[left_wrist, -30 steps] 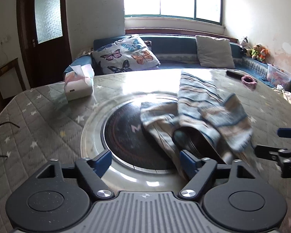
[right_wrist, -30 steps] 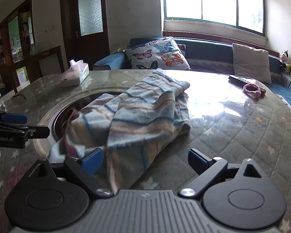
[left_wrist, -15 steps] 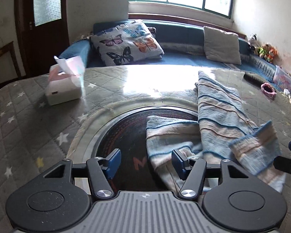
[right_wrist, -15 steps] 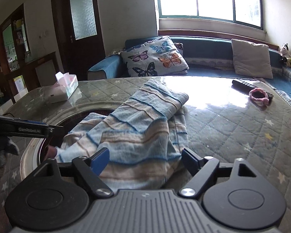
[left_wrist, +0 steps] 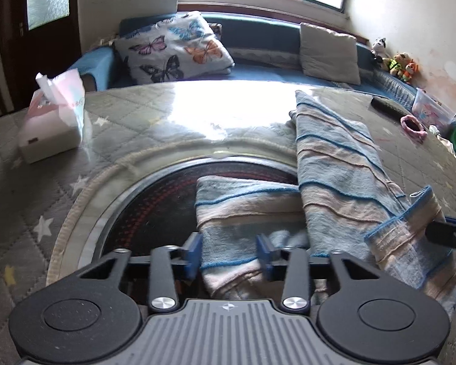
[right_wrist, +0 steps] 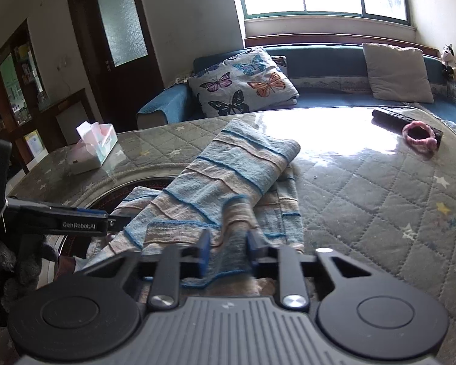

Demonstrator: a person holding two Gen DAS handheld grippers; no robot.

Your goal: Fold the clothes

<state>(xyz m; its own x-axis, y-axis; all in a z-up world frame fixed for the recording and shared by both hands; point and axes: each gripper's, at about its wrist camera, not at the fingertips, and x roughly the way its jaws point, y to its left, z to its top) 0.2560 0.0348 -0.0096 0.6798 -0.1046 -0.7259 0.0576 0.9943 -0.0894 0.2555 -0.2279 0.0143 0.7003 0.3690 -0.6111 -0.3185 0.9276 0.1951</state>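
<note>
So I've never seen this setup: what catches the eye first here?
The blue-and-beige striped garment, lying partly over the table's dark round inset. Both grippers straddle its near edge: left gripper, right gripper. Behind sits a butterfly pillow.

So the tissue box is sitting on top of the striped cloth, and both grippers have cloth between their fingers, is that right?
Not quite. The tissue box stands on the table, apart from the striped cloth, as the right wrist view shows. The rest holds: the left gripper and the right gripper each have cloth between their fingers.
</note>
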